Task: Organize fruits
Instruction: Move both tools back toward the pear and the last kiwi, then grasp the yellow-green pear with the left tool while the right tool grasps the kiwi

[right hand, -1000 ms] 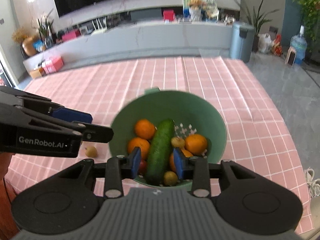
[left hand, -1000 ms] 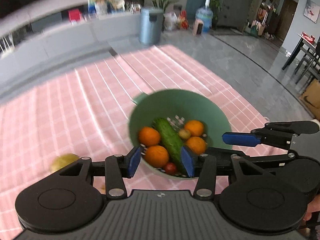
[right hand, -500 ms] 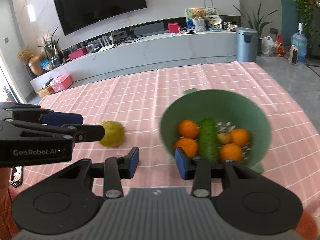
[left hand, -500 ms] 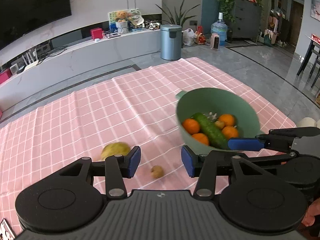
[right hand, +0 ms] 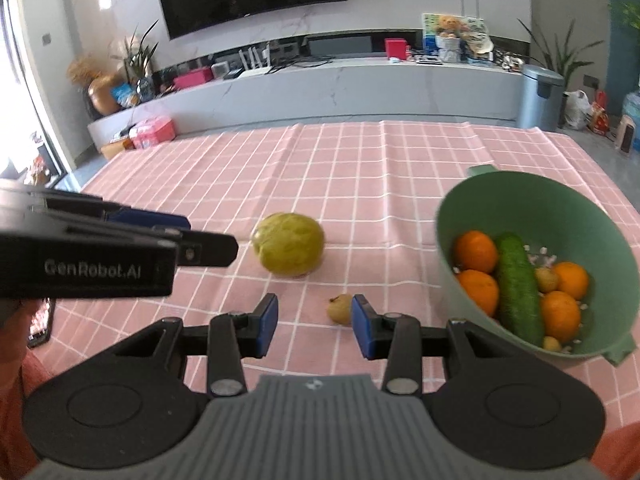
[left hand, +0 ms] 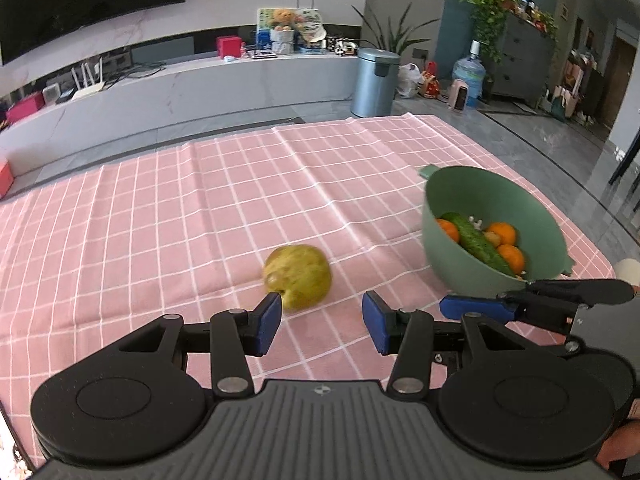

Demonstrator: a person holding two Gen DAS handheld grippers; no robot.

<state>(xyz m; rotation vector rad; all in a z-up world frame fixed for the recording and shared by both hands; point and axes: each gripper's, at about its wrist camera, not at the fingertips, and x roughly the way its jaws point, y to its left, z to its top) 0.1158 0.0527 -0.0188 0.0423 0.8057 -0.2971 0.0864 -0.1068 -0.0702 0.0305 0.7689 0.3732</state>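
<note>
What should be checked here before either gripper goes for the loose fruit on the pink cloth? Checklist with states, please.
1. Left gripper open and empty: ok, jaws spread with only cloth between them.
2. Right gripper open and empty: ok.
3. Large yellow-green fruit free to grasp: ok, it sits alone on the tablecloth, just ahead of the left gripper.
4. Small yellowish fruit reachable: ok, it lies at the right gripper's fingertips; whether it touches a pad, cannot tell.
5. Room in the green bowl: ok, oranges and the cucumber cover only its bottom.
6. Grippers apart from each other: cannot tell, they are close side by side.
</note>
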